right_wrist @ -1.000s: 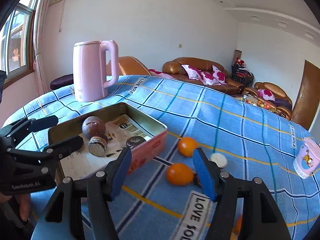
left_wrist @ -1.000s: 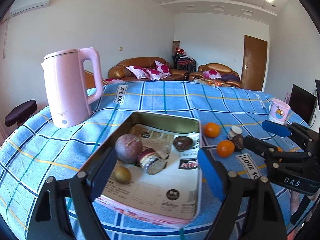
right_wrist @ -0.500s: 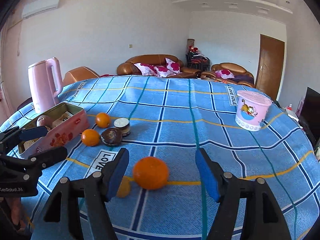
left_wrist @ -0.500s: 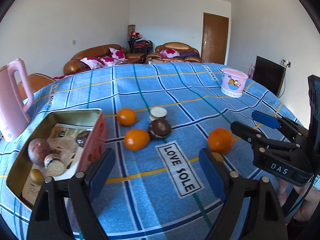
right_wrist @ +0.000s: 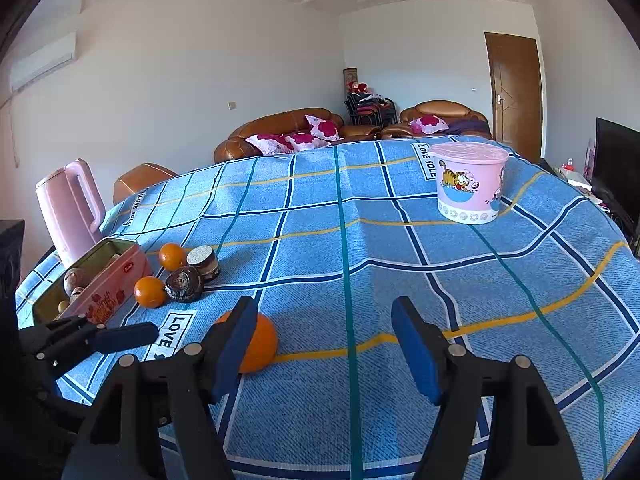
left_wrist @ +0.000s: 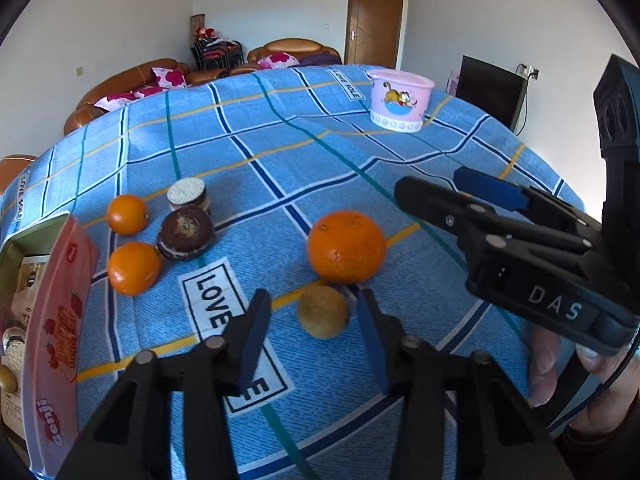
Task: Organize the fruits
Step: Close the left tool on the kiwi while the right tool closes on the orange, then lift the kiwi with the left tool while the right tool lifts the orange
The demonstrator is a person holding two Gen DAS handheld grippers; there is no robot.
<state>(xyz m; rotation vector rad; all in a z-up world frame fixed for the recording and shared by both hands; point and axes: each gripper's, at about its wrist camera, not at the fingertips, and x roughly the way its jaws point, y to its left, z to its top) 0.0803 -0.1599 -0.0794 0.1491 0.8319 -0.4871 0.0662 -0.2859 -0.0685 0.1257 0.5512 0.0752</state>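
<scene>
Two readable texts: "Genji" on pink tin [left_wrist: 60,344], "LOVE SOLE" on tablecloth [left_wrist: 212,300]

Walls: plain white, air conditioner [right_wrist: 42,60] mounted high on left | Ceiling: white, recessed spotlights | Door [right_wrist: 516,92]: brown wood, closed, far right | Seating: brown leather sofa [right_wrist: 280,130] with pink floral cushions [right_wrist: 294,138], matching armchair [right_wrist: 444,118] | Corner: dark chairs stacked | Right edge: black screen [left_wrist: 490,94] | Light: bright daylight
</scene>
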